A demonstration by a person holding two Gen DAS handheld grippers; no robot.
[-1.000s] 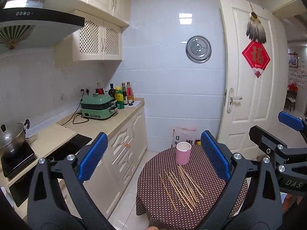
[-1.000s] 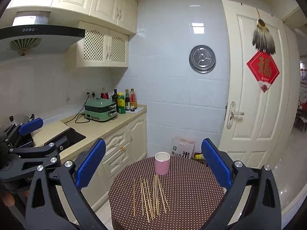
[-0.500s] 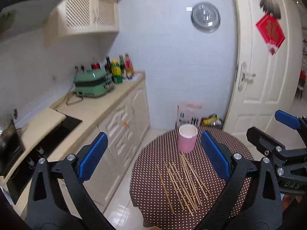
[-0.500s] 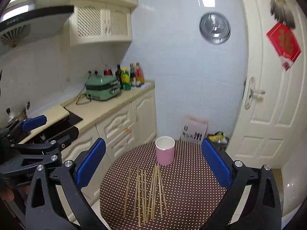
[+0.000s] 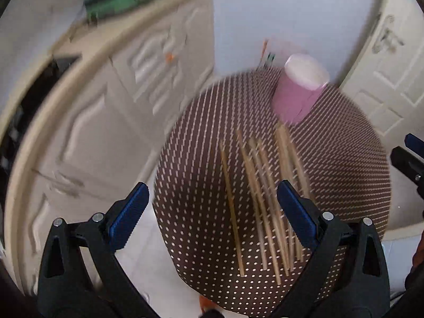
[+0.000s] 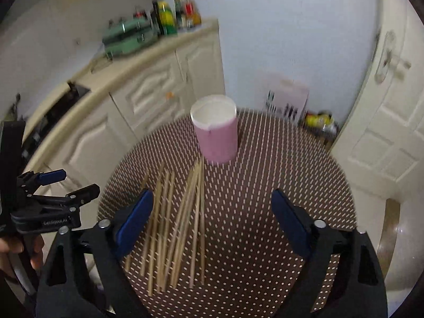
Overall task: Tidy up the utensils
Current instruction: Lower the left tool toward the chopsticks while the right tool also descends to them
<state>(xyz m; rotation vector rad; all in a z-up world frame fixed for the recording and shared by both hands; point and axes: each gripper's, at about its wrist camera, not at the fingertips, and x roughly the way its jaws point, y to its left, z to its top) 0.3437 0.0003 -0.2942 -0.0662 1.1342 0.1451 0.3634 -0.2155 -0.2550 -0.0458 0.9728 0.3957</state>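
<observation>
Several wooden chopsticks [image 6: 180, 220] lie side by side on a round table [image 6: 278, 164] with a brown dotted cloth. Behind them stands an upright pink cup [image 6: 216, 132] with a white inside. My right gripper [image 6: 212, 209] hangs above the chopsticks; its jaws are closing, wide apart, with nothing between the pads. In the left wrist view the chopsticks [image 5: 259, 198] and the cup [image 5: 299, 90] are blurred. My left gripper [image 5: 212, 206] is open above the table's left edge, holding nothing. The left gripper [image 6: 66, 185] also shows at the left edge of the right wrist view.
A cream kitchen counter [image 6: 127, 66] with cabinets runs along the left, bearing a green appliance [image 6: 127, 37] and bottles [image 6: 175, 13]. A white door [image 6: 392, 106] stands to the right. A bag [image 6: 286, 100] and small items sit on the floor behind the table.
Both grippers have dropped and tilted down towards the table, so the chopsticks and cup now fill the views. The right jaws have narrowed slightly.
</observation>
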